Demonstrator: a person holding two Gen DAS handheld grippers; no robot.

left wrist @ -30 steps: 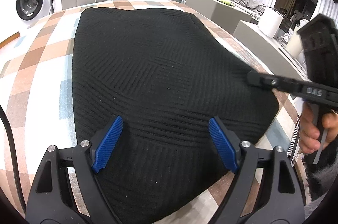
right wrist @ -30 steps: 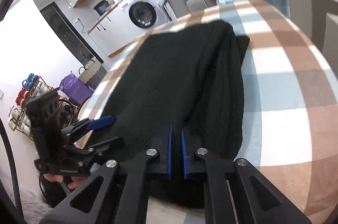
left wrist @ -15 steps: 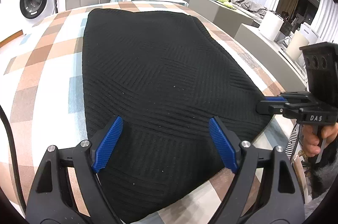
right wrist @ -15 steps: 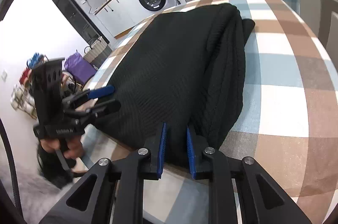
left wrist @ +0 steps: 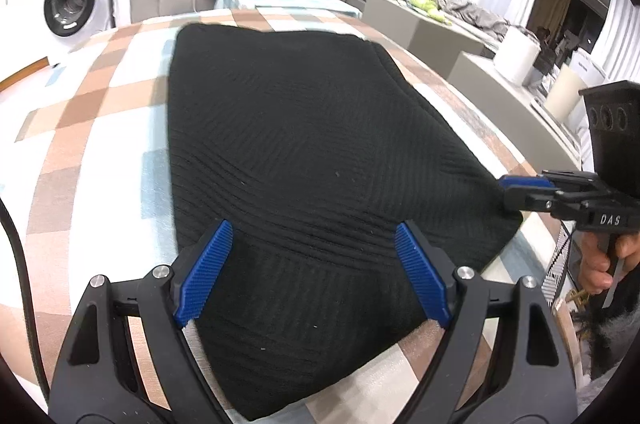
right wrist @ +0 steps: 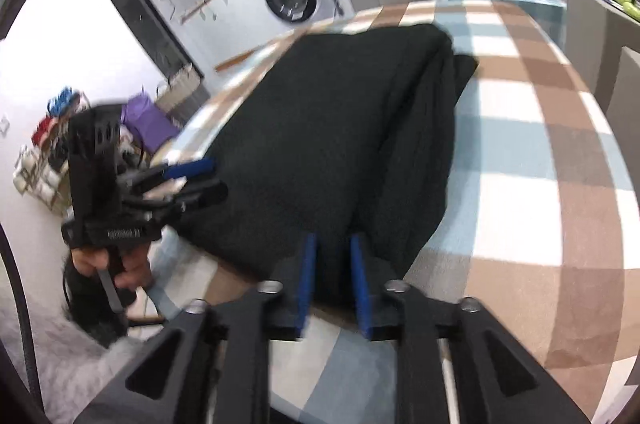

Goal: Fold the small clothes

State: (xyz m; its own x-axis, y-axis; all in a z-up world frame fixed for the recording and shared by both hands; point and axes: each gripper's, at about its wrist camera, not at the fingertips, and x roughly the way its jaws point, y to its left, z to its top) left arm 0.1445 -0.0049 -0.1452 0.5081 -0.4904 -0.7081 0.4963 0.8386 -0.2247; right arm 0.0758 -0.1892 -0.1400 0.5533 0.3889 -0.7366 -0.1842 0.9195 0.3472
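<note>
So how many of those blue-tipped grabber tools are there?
2. The left gripper hangs open over the black garment's near edge; the right gripper is at its right corner.

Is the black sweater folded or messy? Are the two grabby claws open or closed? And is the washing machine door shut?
Black sweater: folded over, lying flat on the checkered table.
Left gripper: open wide, over the sweater's near edge.
Right gripper: a little open, with the sweater's edge between its pads.
Washing machine door: shut.

The right gripper [right wrist: 331, 278] has parted its fingers, releasing the black garment [right wrist: 340, 144].
</note>
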